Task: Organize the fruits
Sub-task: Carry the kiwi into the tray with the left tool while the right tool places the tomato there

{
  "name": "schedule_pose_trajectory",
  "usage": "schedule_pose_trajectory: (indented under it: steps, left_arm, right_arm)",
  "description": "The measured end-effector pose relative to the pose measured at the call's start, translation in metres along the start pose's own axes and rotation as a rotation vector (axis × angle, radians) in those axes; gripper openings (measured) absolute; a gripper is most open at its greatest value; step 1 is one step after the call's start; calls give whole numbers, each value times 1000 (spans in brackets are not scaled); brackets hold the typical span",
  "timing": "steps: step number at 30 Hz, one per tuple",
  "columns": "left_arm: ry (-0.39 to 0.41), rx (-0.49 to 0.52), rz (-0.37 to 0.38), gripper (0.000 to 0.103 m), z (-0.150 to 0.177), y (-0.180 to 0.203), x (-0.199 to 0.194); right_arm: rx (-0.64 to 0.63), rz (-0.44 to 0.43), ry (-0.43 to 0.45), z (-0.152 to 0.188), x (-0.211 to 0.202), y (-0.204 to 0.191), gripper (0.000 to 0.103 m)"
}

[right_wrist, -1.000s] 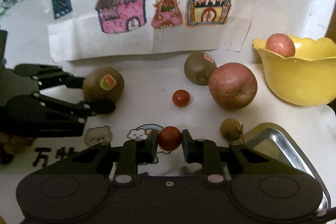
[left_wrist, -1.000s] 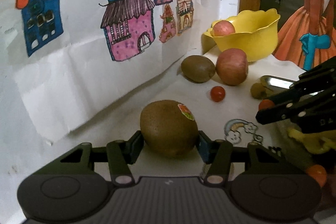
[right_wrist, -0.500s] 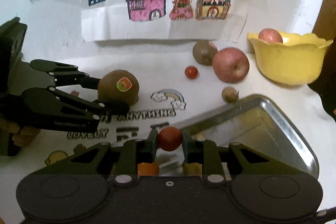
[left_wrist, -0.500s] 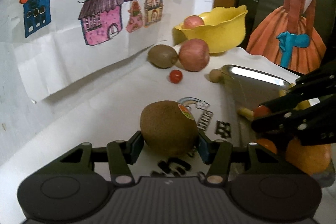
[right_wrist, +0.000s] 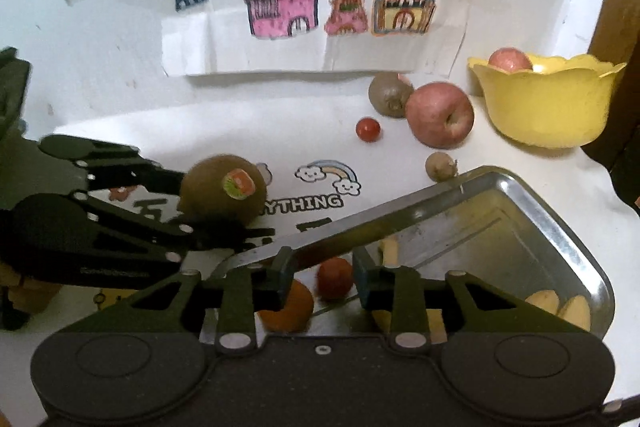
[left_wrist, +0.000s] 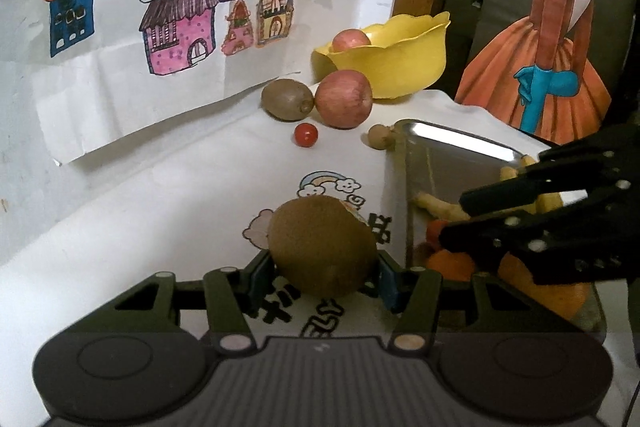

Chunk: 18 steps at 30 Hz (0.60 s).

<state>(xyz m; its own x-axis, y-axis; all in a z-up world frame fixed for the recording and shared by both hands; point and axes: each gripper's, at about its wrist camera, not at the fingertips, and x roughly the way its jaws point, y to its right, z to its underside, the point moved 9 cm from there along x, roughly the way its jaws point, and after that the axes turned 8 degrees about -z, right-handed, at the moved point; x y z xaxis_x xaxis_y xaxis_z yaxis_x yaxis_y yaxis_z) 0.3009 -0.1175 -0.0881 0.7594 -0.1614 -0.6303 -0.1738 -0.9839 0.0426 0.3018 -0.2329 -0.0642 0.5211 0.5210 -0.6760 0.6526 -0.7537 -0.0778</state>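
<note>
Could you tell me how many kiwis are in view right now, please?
2. One kiwi is clamped in the left gripper; the other kiwi lies beside the apple by the yellow bowl. Others may be hidden.

The right hand-held gripper (right_wrist: 318, 277) has spread its fingers: the cherry tomato (right_wrist: 335, 278) it pinched half a second ago now sits free between them, touching neither pad, over the metal tray (right_wrist: 560, 239) beside an orange fruit (right_wrist: 288, 307). A second ago that gripper was over the tabletop (right_wrist: 240, 123) short of the tray. The left hand-held gripper (left_wrist: 320, 267) has carried its kiwi (left_wrist: 322, 247) back from the wall and closer to the tray's near edge.
</note>
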Motion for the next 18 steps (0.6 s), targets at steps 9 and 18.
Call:
schedule_pose_trajectory:
  steps: [9,18]
  left_arm:
    - [88,3,13,50,-17,22,-15]
    - [119,113,-43,45,-24,40,-10]
  right_arm:
    - [55,120,180,27,-67,9,68]
    - [160,161,244,63,-94,12,71]
